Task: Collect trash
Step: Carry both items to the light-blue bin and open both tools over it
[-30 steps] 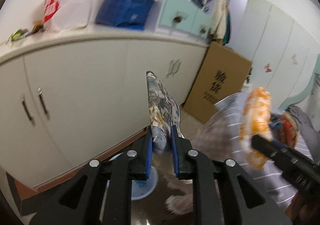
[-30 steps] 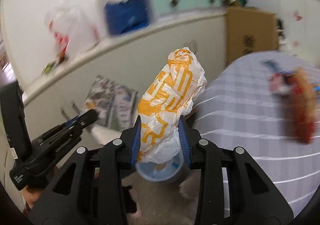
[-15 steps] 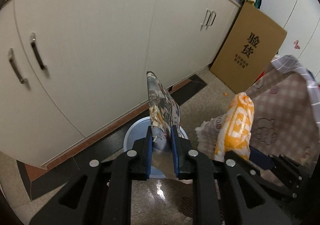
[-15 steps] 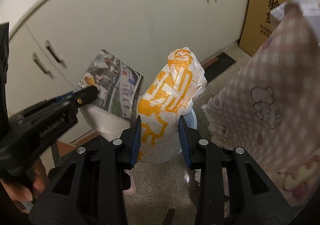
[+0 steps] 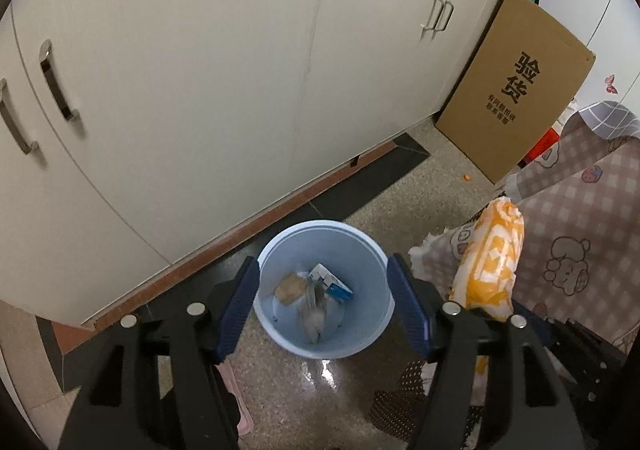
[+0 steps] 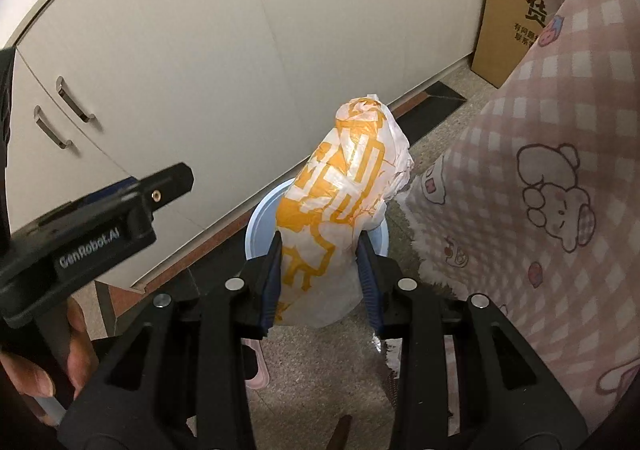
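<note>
A light blue bin stands on the floor below the white cupboards. My left gripper hangs above it, jaws opening, nothing between them. The printed wrapper lies blurred inside the bin with a small blue-white carton and a brown scrap. My right gripper is shut on a crumpled white-and-orange plastic bag, held upright in front of the bin. That bag shows right of the bin in the left wrist view. The left gripper body and a hand appear at the left in the right wrist view.
White cupboard doors with metal handles fill the back. A cardboard box leans at the right. A pink checked cloth with cartoon prints hangs down at the right. A pink slipper lies on the speckled floor.
Both grippers sank toward the bin. The left jaws spread apart and let go of the printed wrapper, which now lies in the bin. The right gripper keeps its bag.
</note>
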`<state>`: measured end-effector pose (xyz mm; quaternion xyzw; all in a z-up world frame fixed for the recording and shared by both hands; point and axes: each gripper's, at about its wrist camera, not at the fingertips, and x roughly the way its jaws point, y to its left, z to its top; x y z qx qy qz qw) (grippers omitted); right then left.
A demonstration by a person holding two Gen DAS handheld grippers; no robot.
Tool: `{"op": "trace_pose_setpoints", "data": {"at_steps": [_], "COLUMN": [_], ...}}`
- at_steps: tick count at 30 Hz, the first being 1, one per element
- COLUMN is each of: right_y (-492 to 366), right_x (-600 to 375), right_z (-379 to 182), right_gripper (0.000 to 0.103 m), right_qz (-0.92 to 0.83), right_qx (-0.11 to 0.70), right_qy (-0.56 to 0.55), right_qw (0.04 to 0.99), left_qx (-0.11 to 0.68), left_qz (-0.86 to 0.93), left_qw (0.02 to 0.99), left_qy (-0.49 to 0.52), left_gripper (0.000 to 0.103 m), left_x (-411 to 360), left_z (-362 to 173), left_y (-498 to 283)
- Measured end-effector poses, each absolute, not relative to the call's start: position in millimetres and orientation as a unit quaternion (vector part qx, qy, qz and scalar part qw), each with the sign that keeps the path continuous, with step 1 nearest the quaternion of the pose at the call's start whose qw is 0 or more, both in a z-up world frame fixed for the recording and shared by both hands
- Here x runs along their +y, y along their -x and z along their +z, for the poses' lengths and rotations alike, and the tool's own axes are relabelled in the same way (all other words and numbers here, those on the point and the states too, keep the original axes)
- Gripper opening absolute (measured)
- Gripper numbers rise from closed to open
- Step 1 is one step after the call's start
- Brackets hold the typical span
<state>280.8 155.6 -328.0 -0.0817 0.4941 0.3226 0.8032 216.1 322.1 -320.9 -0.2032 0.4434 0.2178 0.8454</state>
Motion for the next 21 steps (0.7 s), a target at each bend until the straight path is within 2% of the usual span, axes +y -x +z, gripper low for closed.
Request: {"op": "trace_pose_setpoints", "data": {"at_steps": [14, 16, 18, 21], "right_y": [-277.9, -279.5, -282.8, -289.5], "right_x": [186.7, 191.5, 196.0, 198.9], "right_z": [-318.6, -315.6, -312.8, -311.3], "right_gripper": [0.038, 0.044, 0.063, 0.067], "right_qz": [0.344, 0.349, 0.347, 0.335], "right_qx": [0.471, 0.456, 0.438, 0.434], "right_qy": [0.078, 0.069, 0.06, 0.056], "right_qw": [0.808, 0.816, 0.827, 0.835], "left_qx": [0.424, 0.419, 0.416, 0.41], "left_qz": [0.238, 0.246, 0.256, 0.265], "left_qw": [0.849, 0.85, 0.85, 0.852], "left_qy": [0.206, 0.203, 0.198, 0.191], "left_gripper": [0.067, 0.067, 0.067, 0.07], "left_x": [337.9, 341.5, 344.4, 349.5], "left_z": [-309.9, -306.5, -303.2, -297.6], "left_y": [-188.9, -185.5, -183.4, -181.2]}}
